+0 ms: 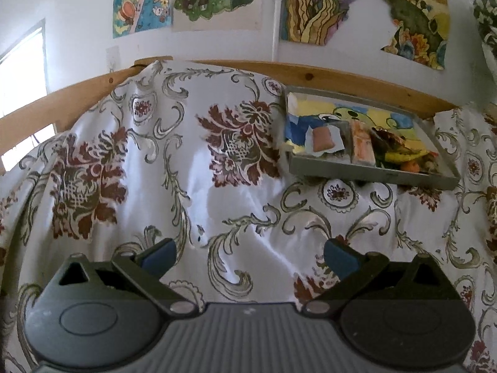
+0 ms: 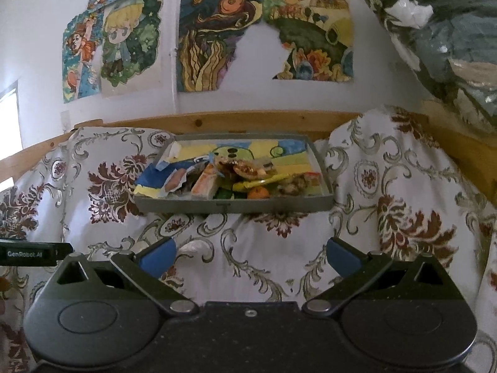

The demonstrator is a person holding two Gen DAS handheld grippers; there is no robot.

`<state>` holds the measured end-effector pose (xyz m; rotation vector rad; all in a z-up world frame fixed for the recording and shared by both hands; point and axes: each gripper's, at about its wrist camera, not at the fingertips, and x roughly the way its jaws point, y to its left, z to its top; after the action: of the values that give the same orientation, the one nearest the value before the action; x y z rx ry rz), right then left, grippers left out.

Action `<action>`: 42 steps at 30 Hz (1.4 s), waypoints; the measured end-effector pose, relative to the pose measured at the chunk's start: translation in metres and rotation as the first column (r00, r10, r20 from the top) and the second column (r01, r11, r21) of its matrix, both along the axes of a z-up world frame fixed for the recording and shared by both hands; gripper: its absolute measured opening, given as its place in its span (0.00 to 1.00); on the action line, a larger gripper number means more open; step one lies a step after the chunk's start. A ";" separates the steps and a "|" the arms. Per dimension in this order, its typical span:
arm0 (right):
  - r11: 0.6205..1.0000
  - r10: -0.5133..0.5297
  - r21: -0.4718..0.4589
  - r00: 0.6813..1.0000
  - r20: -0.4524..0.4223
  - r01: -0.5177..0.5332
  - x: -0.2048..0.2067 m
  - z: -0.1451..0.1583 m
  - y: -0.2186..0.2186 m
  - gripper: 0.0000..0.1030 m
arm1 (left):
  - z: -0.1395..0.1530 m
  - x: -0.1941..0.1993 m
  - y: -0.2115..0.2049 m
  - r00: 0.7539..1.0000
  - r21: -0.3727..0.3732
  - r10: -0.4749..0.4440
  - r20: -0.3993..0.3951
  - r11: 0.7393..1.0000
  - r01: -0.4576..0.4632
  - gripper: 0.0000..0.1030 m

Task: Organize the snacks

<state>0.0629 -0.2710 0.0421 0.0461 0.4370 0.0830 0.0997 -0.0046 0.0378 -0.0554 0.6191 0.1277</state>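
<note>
Snacks [image 2: 245, 177] lie heaped in a shallow grey tray [image 2: 236, 206] on a bed draped in a floral cloth [image 1: 192, 168], near the bed's far edge by the wooden rail [image 2: 217, 121]. Right claw [image 2: 250, 259] hovers straight before the tray, fingers spread wide, holding nothing. Left claw [image 1: 250, 256], also spread and empty, has the tray ahead to its right

The left gripper [image 1: 248, 258] and the right gripper [image 2: 250, 256] were both spread wide (blue-padded fingers well apart), gripping nothing.
</note>
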 end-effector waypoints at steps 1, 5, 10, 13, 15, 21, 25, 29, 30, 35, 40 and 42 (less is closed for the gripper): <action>1.000 -0.005 0.005 1.000 -0.005 0.005 -0.002 -0.002 0.001 0.99 | -0.001 -0.001 0.001 1.000 -0.003 -0.001 0.000 1.000 0.001 1.00; 1.000 -0.008 0.004 1.000 -0.023 0.008 -0.007 -0.009 0.003 0.99 | -0.006 -0.007 0.001 1.000 0.007 -0.012 0.002 1.000 0.012 1.00; 1.000 -0.015 -0.016 0.999 -0.051 0.014 -0.011 -0.019 0.008 0.99 | -0.013 -0.013 0.002 0.999 0.007 -0.037 -0.014 0.999 0.038 1.00; 1.000 -0.015 -0.025 0.998 -0.059 0.014 -0.011 -0.023 0.011 0.99 | -0.015 -0.016 0.001 0.998 0.015 -0.057 -0.005 0.998 0.057 1.00; 1.000 -0.016 -0.022 0.998 -0.062 0.014 -0.011 -0.024 0.012 0.99 | -0.017 -0.019 0.000 0.997 0.030 -0.071 0.007 0.997 0.070 1.00; 1.000 -0.008 -0.027 0.998 -0.069 0.006 -0.010 -0.026 0.018 0.99 | -0.017 -0.022 -0.005 0.994 0.061 -0.106 0.033 0.993 0.103 1.00; 1.000 -0.007 -0.030 0.998 -0.069 0.005 -0.009 -0.026 0.020 0.99 | -0.019 -0.022 -0.006 0.993 0.065 -0.118 0.031 0.991 0.116 1.00; 0.999 -0.009 -0.031 0.997 -0.076 0.007 -0.008 -0.027 0.020 0.99 | -0.020 -0.022 -0.004 0.994 0.064 -0.109 0.028 0.992 0.107 1.00; 0.999 -0.009 -0.032 0.997 -0.078 0.007 -0.007 -0.027 0.020 0.99 | -0.021 -0.023 -0.003 0.994 0.061 -0.107 0.028 0.993 0.105 1.00; 0.999 -0.015 -0.036 0.996 -0.086 0.012 -0.005 -0.030 0.018 0.99 | -0.021 -0.022 0.001 0.995 0.047 -0.099 0.034 0.994 0.097 1.00; 0.999 -0.017 -0.039 0.996 -0.092 0.013 -0.003 -0.031 0.018 0.99 | -0.021 -0.022 0.002 0.994 0.042 -0.098 0.038 0.994 0.097 1.00; 0.999 -0.016 -0.041 0.995 -0.094 0.013 -0.002 -0.032 0.019 0.99 | -0.021 -0.022 0.002 0.994 0.039 -0.098 0.037 0.995 0.097 1.00</action>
<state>0.0605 -0.2523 0.0103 0.0138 0.5322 0.0578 0.0775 -0.0026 0.0169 0.0081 0.5790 0.0434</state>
